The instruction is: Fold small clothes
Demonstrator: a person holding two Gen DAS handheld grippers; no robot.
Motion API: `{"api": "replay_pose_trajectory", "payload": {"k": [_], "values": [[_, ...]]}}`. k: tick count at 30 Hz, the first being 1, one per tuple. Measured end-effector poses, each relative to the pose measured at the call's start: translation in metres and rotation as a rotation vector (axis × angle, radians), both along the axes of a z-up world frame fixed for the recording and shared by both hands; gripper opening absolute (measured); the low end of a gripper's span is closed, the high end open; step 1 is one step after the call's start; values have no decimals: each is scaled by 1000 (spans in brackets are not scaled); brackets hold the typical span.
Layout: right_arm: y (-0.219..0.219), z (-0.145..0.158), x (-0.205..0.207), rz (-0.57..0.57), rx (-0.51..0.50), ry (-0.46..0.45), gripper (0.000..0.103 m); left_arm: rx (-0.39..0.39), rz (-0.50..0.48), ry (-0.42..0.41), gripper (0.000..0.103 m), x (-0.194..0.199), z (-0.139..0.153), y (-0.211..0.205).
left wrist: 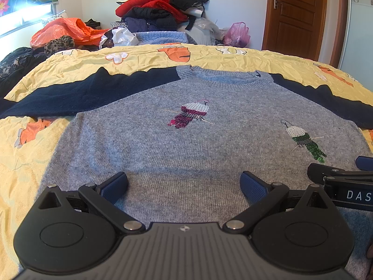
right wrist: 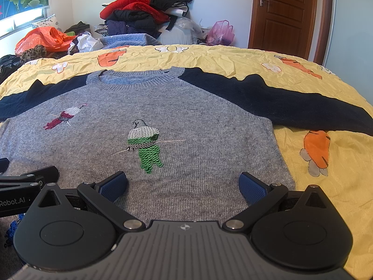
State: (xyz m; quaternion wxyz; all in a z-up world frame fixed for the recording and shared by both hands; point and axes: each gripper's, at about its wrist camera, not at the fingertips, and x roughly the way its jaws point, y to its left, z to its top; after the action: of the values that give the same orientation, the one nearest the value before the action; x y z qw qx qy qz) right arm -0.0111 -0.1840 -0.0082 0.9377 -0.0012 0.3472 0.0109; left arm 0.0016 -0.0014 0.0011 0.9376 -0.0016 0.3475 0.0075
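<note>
**Sweater flat on the bed, both tongs wide open**

The grey sweater (left wrist: 186,140) lies spread face up on the bed, neckline away from the cameras, navy sleeves (left wrist: 70,95) stretched out to either side. Two sequin birds sit on its chest: a pink one (left wrist: 190,115) and a green one (right wrist: 145,148). Under it runs the yellow bedspread (right wrist: 233,58) with its orange carrot print. The left tongs (left wrist: 184,186) hover over the hem, jaws spread wide, gripping nothing. The right tongs (right wrist: 183,185) sit just beside them over the same lower edge, also fully open and empty. Beyond the bed, a heap of clothes (left wrist: 160,2) rises against the wall, with an orange plastic bag (left wrist: 63,29) to its left, a pink bag (right wrist: 220,32) to its right, and a brown wooden door (right wrist: 284,11).
</note>
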Motion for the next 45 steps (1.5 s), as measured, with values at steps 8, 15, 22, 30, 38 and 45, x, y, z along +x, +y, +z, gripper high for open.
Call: {"api": "replay_pose_trajectory", "payload": {"k": [8,15,22,30,38,45], "values": [[0,0,0,0,0,0,103,0,0,0,103,0,0,0],[-5,3,1,30,18,12,103,1,0,0,103,0,0,0],[-93,33,16,36,289,-24,102,0,0,-2,103,-1,0,1],[-302,40,31,-475,623,-248,84,0,1,-2,103,0,0,1],[-400,-10,28,-758,797,-242,75,0,1,-2,103,0,0,1],[-394,-26,37,-748,757,-272,71,0,1,-2,103,0,0,1]]}}
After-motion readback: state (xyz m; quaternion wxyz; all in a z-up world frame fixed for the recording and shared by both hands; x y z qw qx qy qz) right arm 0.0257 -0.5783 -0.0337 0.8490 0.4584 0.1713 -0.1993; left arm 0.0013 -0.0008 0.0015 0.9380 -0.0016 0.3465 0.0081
